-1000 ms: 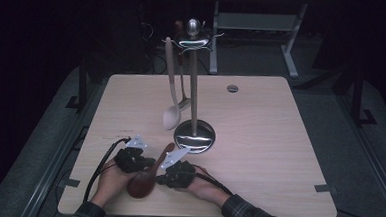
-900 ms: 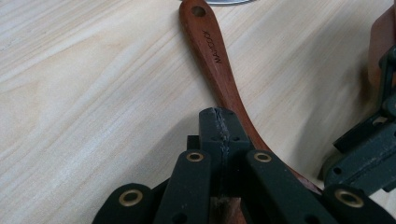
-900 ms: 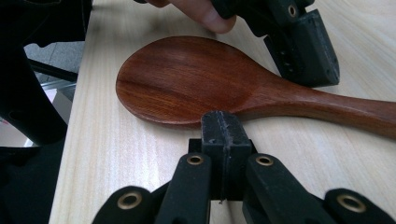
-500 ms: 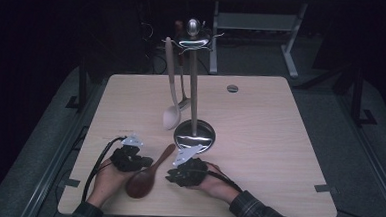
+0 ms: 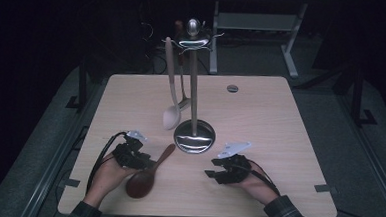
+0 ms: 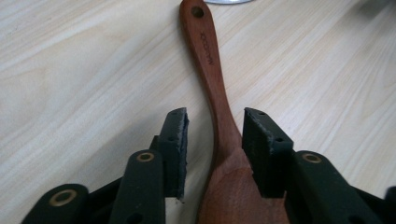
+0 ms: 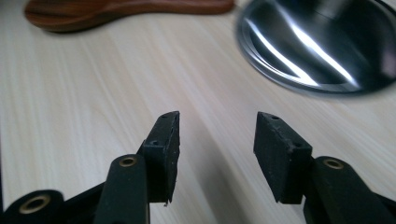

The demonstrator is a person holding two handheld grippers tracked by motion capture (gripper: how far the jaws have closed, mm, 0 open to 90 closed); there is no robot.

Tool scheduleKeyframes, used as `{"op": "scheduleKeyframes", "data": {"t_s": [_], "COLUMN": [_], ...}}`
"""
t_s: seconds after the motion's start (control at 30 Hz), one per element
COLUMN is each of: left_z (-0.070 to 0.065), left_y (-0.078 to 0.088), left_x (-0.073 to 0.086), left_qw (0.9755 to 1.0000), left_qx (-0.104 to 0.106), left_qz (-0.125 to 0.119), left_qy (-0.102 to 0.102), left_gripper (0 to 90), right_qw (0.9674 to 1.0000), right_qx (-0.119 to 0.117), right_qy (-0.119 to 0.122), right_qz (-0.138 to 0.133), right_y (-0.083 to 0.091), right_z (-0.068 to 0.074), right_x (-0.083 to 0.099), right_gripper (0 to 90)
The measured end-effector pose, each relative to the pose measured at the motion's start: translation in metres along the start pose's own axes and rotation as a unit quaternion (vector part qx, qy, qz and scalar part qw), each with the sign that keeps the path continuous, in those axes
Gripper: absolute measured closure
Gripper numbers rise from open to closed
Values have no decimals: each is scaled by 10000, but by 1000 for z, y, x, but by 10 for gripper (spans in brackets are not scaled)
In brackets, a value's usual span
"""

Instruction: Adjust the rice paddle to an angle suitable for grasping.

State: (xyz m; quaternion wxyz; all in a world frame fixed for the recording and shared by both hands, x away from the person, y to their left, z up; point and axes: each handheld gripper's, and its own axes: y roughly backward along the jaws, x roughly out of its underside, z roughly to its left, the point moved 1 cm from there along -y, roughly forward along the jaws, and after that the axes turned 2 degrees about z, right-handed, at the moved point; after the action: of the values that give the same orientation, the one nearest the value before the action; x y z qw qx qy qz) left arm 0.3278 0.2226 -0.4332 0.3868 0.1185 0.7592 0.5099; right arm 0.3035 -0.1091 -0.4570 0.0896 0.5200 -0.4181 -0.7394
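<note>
A dark wooden spoon (image 6: 219,107) lies flat on the bench (image 5: 280,123), its neck between the left gripper (image 6: 215,128) fingers, just opened off it, while the right gripper (image 7: 217,128) fingers, also just opened, hold nothing

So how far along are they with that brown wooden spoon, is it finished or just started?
Done: the brown wooden spoon lies flat on the table, in front of the metal stand. In hand: nothing is gripped. The left gripper has just been opening, its jaws straddling the spoon's neck; the right gripper has also just been opening, with nothing between its jaws. Left: seemingly only backing the left gripper off; a pale spoon hangs on the stand.
</note>
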Motion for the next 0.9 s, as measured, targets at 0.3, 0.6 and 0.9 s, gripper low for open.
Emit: {"op": "scheduleKeyframes", "data": {"t_s": [0.3, 0.6, 0.9], "left_z": [-8, -8, -6], "left_y": [-14, -27, -26], "left_x": [-11, -16, -18], "left_qw": [9985, 9959, 9954], "left_qx": [-97, -97, -110], "left_qz": [530, 900, 952], "left_qy": [-15, -11, 16], "left_gripper": [597, 669, 696], "right_qw": [9987, 9961, 9967], "right_qx": [335, 539, 486], "right_qy": [-372, -695, -653], "right_qz": [24, 6, -18], "right_y": [23, 38, 36], "right_z": [-23, -35, -33], "right_x": [27, 42, 40], "right_gripper": [468, 454, 454]}}
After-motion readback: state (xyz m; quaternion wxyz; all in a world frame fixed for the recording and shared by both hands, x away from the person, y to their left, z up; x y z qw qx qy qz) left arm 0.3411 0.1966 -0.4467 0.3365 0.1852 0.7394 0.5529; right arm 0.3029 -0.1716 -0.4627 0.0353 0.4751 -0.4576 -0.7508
